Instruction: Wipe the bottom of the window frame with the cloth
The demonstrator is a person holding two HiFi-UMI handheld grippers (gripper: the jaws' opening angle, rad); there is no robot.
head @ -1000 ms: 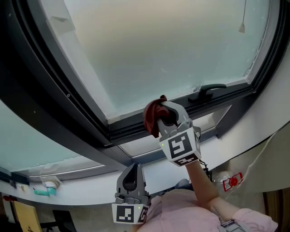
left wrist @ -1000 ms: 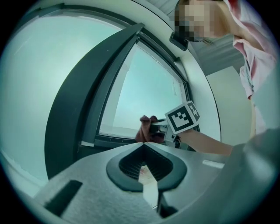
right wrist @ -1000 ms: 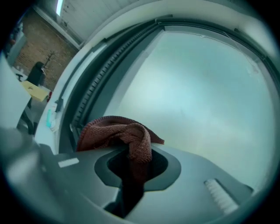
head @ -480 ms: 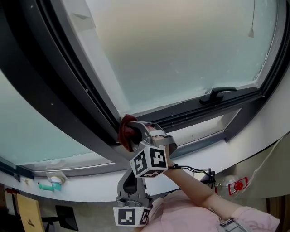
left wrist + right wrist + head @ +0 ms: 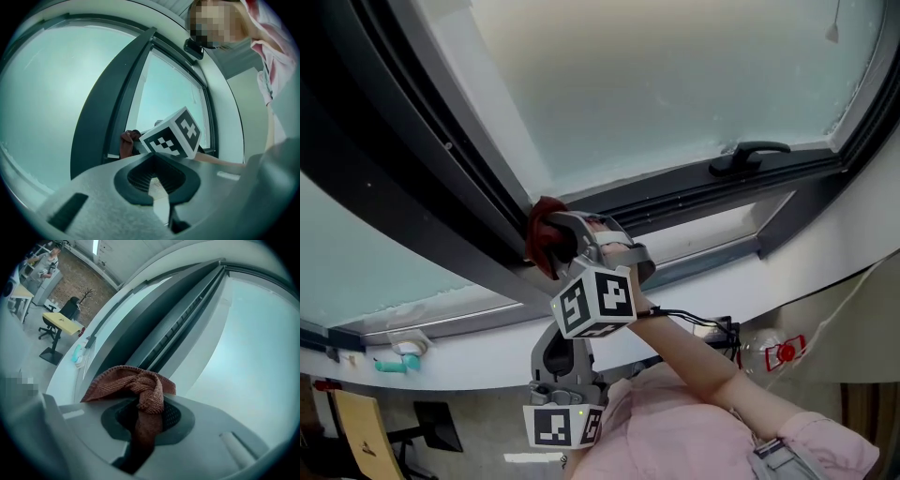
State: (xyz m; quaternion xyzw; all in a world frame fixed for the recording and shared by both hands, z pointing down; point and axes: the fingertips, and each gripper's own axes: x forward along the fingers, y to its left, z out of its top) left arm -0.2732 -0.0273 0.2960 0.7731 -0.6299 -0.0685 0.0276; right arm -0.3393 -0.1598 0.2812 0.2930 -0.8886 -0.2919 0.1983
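source: daylight through the frosted glass (image 5: 675, 84), flat and diffuse, no hard shadows
exposure: glass bright, washing to pale beige up top in the head view; no hot glare spots
contrast: window frame (image 5: 422, 187) backlit, near black, surface detail lost
colour: teal cast in both gripper views
distortion: both gripper views fisheye, straight frame bars bow, corners vignette to black
focus: left tool (image 5: 156, 161) close to its lens, soft and grainy; cloth (image 5: 140, 385) weave sharp; room at far left of right gripper view small and soft
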